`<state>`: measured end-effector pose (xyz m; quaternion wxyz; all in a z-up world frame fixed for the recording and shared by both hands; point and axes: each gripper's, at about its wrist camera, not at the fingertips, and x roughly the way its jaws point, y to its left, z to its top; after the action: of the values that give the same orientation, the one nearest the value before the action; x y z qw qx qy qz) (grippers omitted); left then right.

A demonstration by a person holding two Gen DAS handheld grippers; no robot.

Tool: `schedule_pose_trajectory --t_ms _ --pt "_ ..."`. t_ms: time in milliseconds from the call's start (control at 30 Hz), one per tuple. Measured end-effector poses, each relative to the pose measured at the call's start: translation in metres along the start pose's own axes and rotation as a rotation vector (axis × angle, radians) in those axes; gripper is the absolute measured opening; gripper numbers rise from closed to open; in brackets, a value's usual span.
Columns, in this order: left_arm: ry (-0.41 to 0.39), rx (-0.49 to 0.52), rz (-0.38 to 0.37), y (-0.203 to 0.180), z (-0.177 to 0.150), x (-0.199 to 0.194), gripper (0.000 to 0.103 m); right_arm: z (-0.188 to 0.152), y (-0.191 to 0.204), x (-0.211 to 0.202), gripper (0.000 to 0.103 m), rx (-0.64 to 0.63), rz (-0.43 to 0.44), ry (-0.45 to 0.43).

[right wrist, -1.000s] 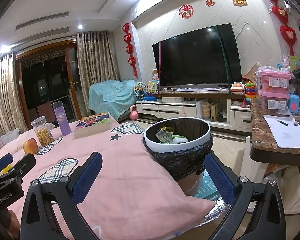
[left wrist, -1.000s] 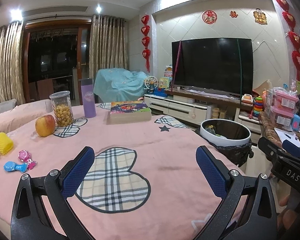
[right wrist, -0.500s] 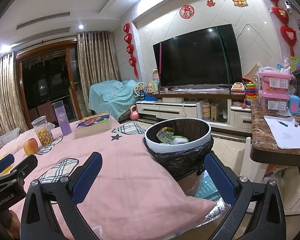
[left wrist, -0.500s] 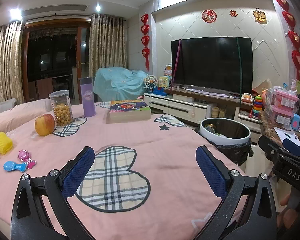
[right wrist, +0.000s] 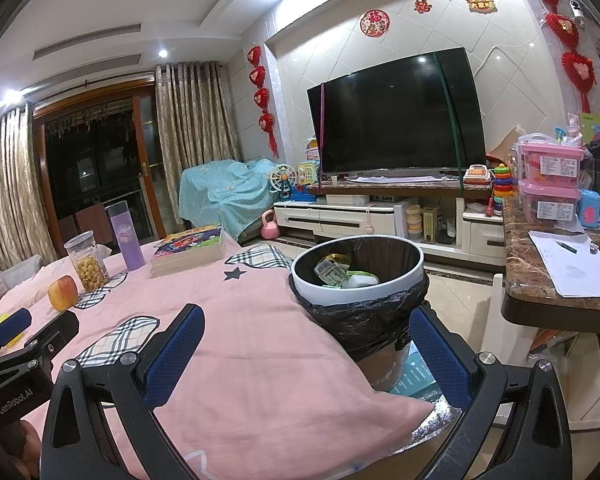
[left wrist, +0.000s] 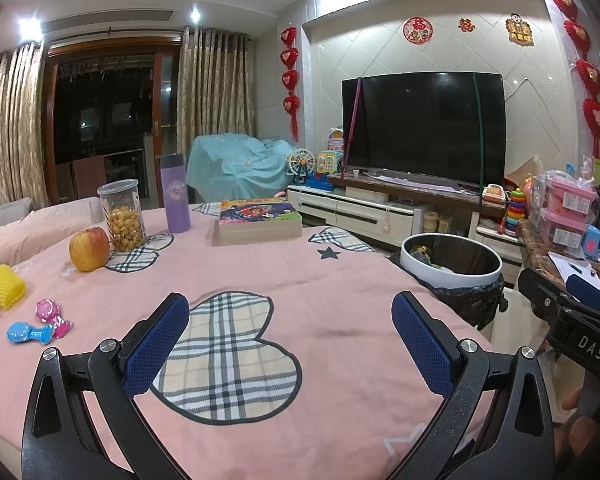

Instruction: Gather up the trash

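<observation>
A white-rimmed trash bin point(right wrist: 412, 276) lined with a black bag stands beside the table's right edge; wrappers point(right wrist: 332, 274) lie inside it. The same bin point(left wrist: 452, 278) shows at the right of the left wrist view. My left gripper point(left wrist: 290, 320) hovers open over the pink tablecloth point(left wrist: 340, 292), nothing between its blue pads. My right gripper point(right wrist: 306, 338) is open too, held just short of the bin, empty. Each gripper appears at the edge of the other's view.
On the table sit an apple point(left wrist: 89, 249), a snack jar point(left wrist: 121, 214), a purple bottle point(left wrist: 175, 198), a book box point(left wrist: 258, 220), a yellow toy point(left wrist: 5, 286) and small plastic toys point(left wrist: 40, 324). A marble counter point(right wrist: 540, 280) with papers stands right of the bin.
The left gripper's view has shifted very slightly; the right gripper and bin look the same. Both stay open and empty.
</observation>
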<state>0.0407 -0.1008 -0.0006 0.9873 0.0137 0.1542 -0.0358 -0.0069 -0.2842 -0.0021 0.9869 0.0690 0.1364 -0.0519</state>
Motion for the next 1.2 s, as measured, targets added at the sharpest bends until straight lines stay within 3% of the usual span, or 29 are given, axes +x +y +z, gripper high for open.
schedule_pose_trajectory --t_ms 1200 --pt "0.034 -0.016 0.011 0.015 -0.006 0.014 0.103 -0.002 0.002 0.006 0.103 0.012 0.025 0.029"
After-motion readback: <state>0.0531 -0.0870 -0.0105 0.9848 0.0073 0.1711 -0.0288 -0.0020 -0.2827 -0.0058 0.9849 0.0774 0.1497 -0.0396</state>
